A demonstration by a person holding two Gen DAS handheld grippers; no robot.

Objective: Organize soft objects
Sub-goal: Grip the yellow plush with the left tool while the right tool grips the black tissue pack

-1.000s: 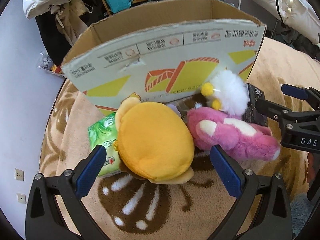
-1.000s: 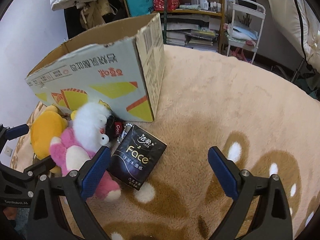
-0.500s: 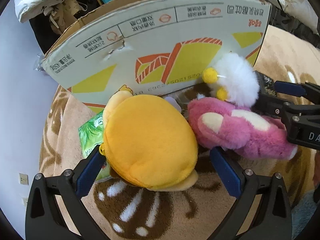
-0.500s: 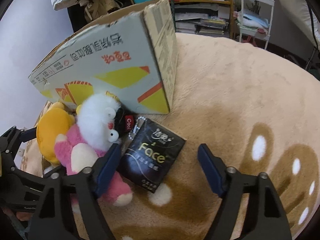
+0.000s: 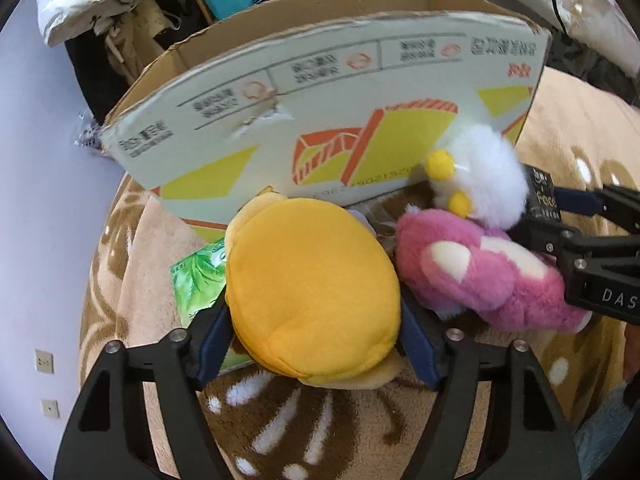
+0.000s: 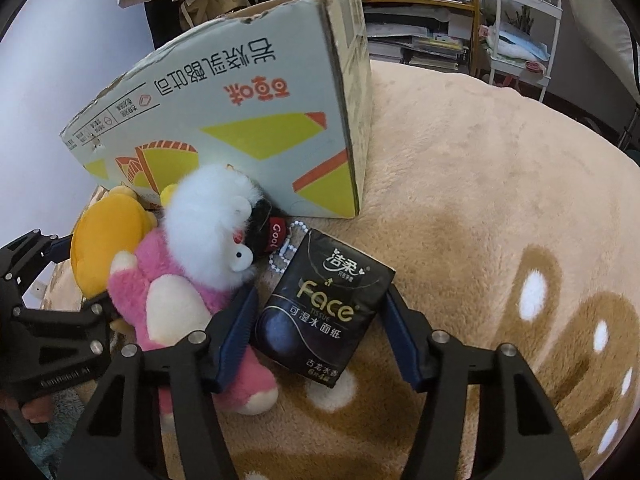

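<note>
My left gripper [image 5: 316, 334] is shut on the round orange plush [image 5: 312, 284], its blue pads pressing both sides. A pink plush [image 5: 484, 280] and a white fluffy plush [image 5: 484, 176] lie just right of it. My right gripper [image 6: 320, 328] has its pads against both sides of the black tissue pack [image 6: 324, 304], which lies on the blanket. The pink plush [image 6: 160, 280], white plush [image 6: 208, 220] and orange plush [image 6: 108, 240] show to its left there. The open cardboard box [image 5: 320, 100] stands behind the toys.
A green tissue pack [image 5: 196, 284] lies under the orange plush at the left. A bead chain and a small black-and-red toy [image 6: 272, 232] lie by the box [image 6: 240, 120]. The tan blanket [image 6: 480, 180] stretches right. Shelves and a white cart [image 6: 520, 20] stand behind.
Both grippers have closed: the left onto the orange plush, the right onto the black tissue pack. Both moved forward toward their objects.
</note>
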